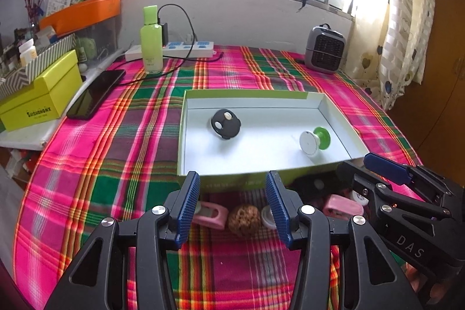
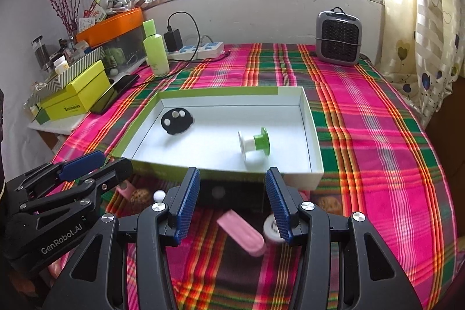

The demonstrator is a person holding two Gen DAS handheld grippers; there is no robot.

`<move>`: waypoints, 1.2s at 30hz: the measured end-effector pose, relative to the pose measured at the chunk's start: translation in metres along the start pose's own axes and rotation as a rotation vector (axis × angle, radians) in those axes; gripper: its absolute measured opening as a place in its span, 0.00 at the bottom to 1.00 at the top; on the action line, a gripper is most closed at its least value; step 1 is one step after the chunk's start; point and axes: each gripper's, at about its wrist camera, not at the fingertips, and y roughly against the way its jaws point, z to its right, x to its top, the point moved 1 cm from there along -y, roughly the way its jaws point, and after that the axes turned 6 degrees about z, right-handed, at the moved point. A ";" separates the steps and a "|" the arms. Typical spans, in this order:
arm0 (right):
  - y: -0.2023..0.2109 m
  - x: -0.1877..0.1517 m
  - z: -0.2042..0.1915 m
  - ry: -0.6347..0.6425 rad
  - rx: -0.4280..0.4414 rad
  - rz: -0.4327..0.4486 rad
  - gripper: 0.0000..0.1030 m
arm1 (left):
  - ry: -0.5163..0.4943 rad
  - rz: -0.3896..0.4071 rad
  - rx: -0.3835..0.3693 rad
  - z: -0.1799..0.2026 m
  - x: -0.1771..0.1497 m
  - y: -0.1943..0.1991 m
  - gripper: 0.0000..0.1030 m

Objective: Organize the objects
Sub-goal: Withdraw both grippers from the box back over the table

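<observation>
Woven plaid tablecloth (image 1: 116,164), cardboard tray (image 1: 181,135)

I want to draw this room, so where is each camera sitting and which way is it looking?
Left wrist view: sits on the left gripper, faces the window over the tray; its own open blue fingers show, plus the right gripper at right.
Right wrist view: sits on the right gripper, faces the same way; own open fingers show, left gripper at left.
Both share the tray, black disc, green spool, heater and green bottle.
</observation>
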 end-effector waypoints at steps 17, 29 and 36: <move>0.013 -0.026 0.019 -0.018 -0.046 -0.010 0.47 | 0.016 -0.015 -0.025 -0.008 -0.030 0.012 0.45; 0.013 -0.042 0.030 -0.037 -0.064 -0.043 0.47 | 0.024 -0.043 -0.026 -0.023 -0.046 0.006 0.45; 0.014 -0.044 0.039 -0.047 -0.080 -0.053 0.47 | 0.045 -0.055 -0.009 -0.035 -0.043 -0.004 0.45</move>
